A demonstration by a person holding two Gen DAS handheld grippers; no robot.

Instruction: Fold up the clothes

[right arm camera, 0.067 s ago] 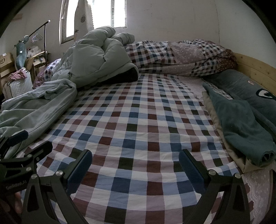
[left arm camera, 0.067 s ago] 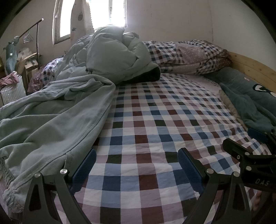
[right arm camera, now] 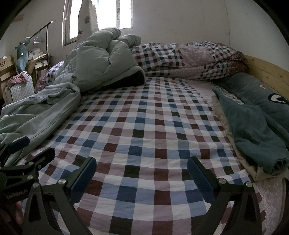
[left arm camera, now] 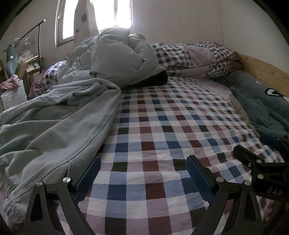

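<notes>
Checked bedsheet [left arm camera: 162, 137] spread across the bed, folding not yet begun.

Both grippers hover low over the sheet, left gripper [left arm camera: 142, 179] and right gripper [right arm camera: 141, 178] each spread wide and holding nothing, likely readying a reach. Left of the sheet's bare middle sprawl the pale green sweatpants [left arm camera: 54, 130], touching the left gripper's finger; beyond them a puffy jacket [left arm camera: 119, 59]; right, folded teal clothes [right arm camera: 252, 133].

The pale green garment [left arm camera: 54, 126] runs off the left edge of the left wrist view. At lower right, the right gripper [left arm camera: 267, 159] is partly cut off. The window [left arm camera: 112, 14] is blown out.
</notes>
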